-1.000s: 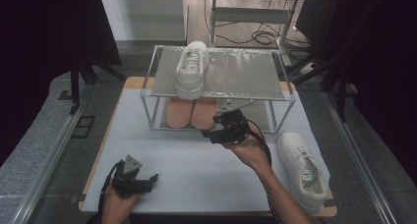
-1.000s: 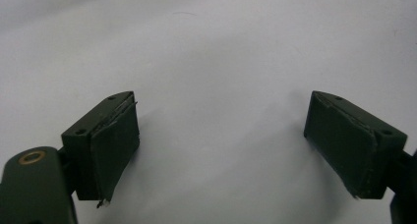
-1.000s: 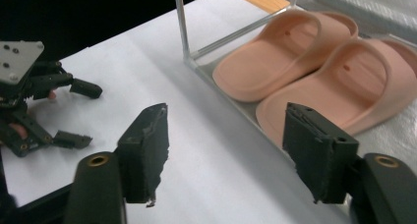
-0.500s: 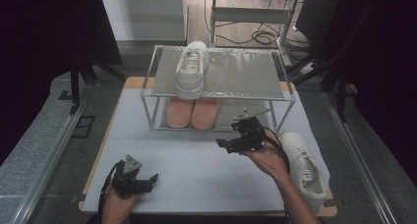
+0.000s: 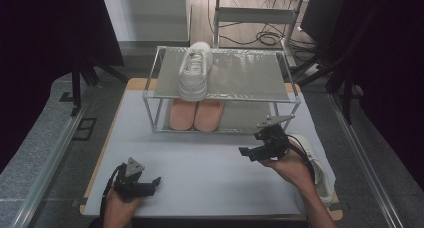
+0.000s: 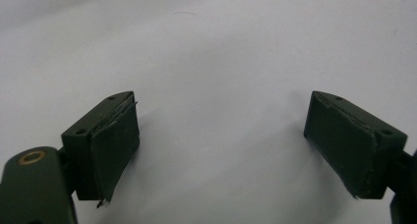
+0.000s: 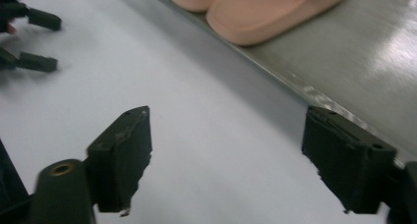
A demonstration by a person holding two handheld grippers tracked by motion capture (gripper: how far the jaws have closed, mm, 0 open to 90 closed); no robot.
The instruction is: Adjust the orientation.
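A white sneaker [image 5: 195,70] lies on the top shelf of a metal rack [image 5: 235,95]. Two pink slippers [image 5: 195,114] sit on the lower shelf, also in the right gripper view as pink slippers [image 7: 260,8]. A second white sneaker [image 5: 316,164] lies on the table at the right, partly behind the right hand. My right gripper [image 5: 250,149] hovers in front of the rack's right end, pointing left. Its jaws [image 7: 226,160] stand open and have just been closing slightly, with nothing between them. My left gripper [image 5: 152,182] rests at the front left, open [image 6: 221,145] over bare white table.
A white mat [image 5: 200,158] covers the table between rack and front edge. The rack's lower shelf [image 7: 373,52] runs past the right gripper's far jaw. The left gripper [image 7: 42,41] appears far off in the right gripper view. Cables lie on the floor behind the rack [image 5: 260,38].
My right gripper has moved right and a little nearer, from the rack's middle front to beside the sneaker on the table. The left gripper has stayed put.
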